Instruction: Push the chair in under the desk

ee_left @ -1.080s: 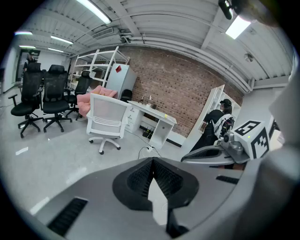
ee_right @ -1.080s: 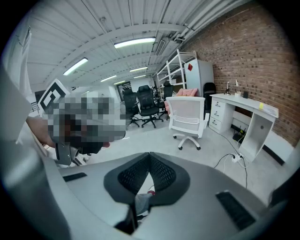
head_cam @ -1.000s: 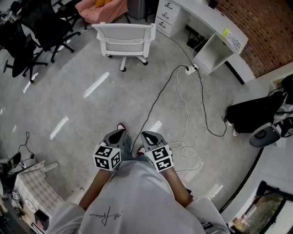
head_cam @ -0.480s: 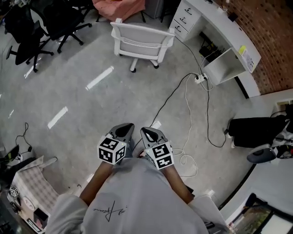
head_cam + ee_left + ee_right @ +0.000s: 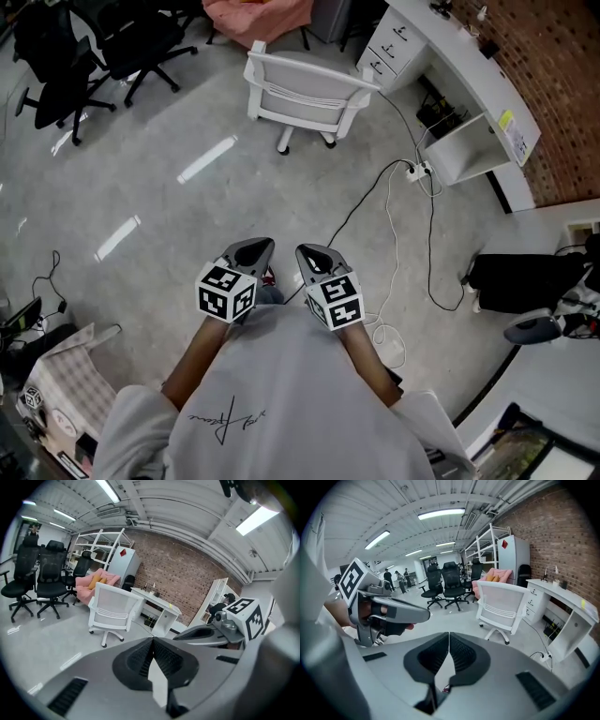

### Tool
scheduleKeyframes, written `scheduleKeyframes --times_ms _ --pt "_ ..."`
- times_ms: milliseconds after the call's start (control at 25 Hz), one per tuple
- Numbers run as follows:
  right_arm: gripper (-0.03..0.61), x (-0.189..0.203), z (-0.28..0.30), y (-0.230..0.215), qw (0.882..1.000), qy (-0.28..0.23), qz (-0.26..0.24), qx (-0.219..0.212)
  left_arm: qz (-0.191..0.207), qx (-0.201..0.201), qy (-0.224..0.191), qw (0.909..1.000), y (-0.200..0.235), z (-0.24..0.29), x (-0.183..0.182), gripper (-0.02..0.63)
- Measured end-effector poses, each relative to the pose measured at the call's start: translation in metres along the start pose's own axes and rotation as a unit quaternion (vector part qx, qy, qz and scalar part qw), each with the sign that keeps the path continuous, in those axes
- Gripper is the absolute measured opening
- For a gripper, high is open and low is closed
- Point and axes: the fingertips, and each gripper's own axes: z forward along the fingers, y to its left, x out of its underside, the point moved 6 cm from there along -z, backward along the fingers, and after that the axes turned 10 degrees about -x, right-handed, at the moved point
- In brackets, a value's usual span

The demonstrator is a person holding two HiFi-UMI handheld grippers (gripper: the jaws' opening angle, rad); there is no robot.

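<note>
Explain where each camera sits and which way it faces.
Head view: on the person's head, facing steeply down at the glossy grey floor; shows light grey shirt, left gripper, right gripper.
Left gripper view: on that gripper, facing along its shut jaws toward the white mesh-backed swivel chair; right gripper at right.
Right gripper view: on that gripper, facing that chair; left gripper at left.
All share the chair.
</note>
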Motion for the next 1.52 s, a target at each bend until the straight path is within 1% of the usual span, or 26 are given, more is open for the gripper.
scheduleKeyframes --times_ms 200,400,640,920,1160,1280,1360,1520 --pt "0.028 -0.012 0.015 0.003 1.0 -0.013 0.009 0.014 0.004 0.005 -0.016 0.9998 0.022 -0.004 -0.011 0.002" --pt "0.028 -0.018 0.019 0.004 0.999 -0.023 0.021 0.02 0.011 0.012 -0.016 0.9997 0.029 -0.004 -0.016 0.001" --pt "0.028 -0.031 0.021 -0.001 0.999 -0.029 0.023 0.019 0.009 0.013 -0.019 0.9997 0.031 -0.002 -0.022 0.002" --pt "0.028 -0.048 0.036 -0.015 0.999 -0.04 0.025 0.014 0.003 0.004 -0.019 0.9998 0.044 0.006 -0.035 0.002" --pt "0.028 -0.061 0.048 -0.047 0.998 -0.049 0.03 0.016 0.01 -0.001 -0.015 0.9998 0.054 0.029 -0.052 0.002" --pt "0.028 -0.074 0.052 -0.067 0.998 -0.057 0.028 0.018 0.009 0.001 -0.023 0.9997 0.056 0.043 -0.068 0.002" --pt "0.028 -0.084 0.055 -0.084 0.998 -0.062 0.022 0.02 0.018 0.0 -0.026 0.9995 0.057 0.058 -0.081 0.002" --pt "0.028 -0.105 0.06 -0.122 0.997 -0.07 0.015 0.02 0.051 -0.006 -0.03 0.9982 0.062 0.087 -0.112 0.002"
